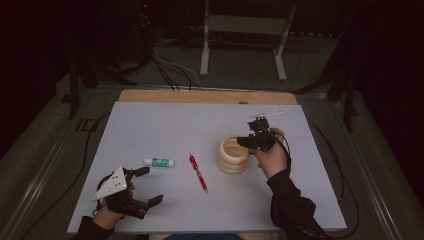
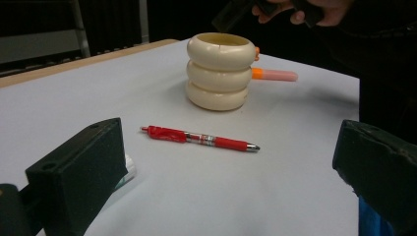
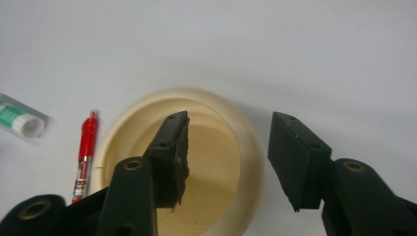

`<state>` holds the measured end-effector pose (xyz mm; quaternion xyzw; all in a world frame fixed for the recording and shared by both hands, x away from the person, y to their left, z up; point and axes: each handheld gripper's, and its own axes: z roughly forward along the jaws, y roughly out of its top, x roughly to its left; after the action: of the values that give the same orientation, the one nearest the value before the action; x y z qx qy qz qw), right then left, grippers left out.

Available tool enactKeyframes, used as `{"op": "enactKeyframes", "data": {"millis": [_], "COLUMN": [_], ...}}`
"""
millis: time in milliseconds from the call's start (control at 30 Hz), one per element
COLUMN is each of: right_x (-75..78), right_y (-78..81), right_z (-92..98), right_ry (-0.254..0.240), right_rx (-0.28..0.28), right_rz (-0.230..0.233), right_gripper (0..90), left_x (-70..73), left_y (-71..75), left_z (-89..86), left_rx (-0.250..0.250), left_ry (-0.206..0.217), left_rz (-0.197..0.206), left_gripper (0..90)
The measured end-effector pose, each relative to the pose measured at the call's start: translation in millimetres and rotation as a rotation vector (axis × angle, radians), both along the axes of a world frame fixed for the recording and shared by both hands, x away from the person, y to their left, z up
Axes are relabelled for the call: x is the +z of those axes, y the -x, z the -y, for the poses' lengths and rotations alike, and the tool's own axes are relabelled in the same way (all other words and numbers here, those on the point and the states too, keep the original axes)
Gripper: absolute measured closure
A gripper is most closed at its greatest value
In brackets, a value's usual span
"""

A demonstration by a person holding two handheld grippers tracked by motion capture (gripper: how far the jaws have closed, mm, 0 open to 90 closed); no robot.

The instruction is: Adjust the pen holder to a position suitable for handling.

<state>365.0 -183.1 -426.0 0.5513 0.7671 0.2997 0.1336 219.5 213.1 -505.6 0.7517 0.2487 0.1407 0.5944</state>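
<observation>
Cream ringed pot point(image 1: 233, 155) upright on the white sheet point(image 1: 165, 125), right of centre. Seen from the right gripper view, pot point(image 3: 177, 162) directly below the right gripper point(image 3: 228, 147): one finger point(image 3: 172, 147) over the pot's mouth, the other outside the rim, wall between them, pads not pressing. Jaws partly open, nothing held. Orange-and-pink marker point(image 2: 273, 74) lying against the pot's far side. Red pen point(image 1: 198, 173) just left of pot, glue stick point(image 1: 159, 162) further left. Left gripper point(image 1: 145, 186) wide open, empty, near front-left corner.

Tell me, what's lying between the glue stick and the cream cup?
A red pen lies between the glue stick and the cream cup, seen in the high view.
</observation>
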Motion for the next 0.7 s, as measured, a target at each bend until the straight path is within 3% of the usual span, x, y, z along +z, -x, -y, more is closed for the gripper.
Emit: {"op": "enactKeyframes", "data": {"millis": [367, 700], "right_x": [24.0, 39.5], "right_y": [11.0, 20.5], "right_z": [-10.8, -33.3], "right_ry": [-0.045, -0.069], "right_rx": [0.02, 0.077], "right_rz": [0.099, 0.149], "right_gripper": [27.9, 15.0], "left_x": [0.0, 0.1], "left_y": [0.0, 0.3], "left_z": [0.0, -0.1], "left_rx": [-0.001, -0.002], "left_ry": [0.001, 0.001], "left_rz": [-0.001, 0.001], "left_gripper": [0.2, 0.1]}}
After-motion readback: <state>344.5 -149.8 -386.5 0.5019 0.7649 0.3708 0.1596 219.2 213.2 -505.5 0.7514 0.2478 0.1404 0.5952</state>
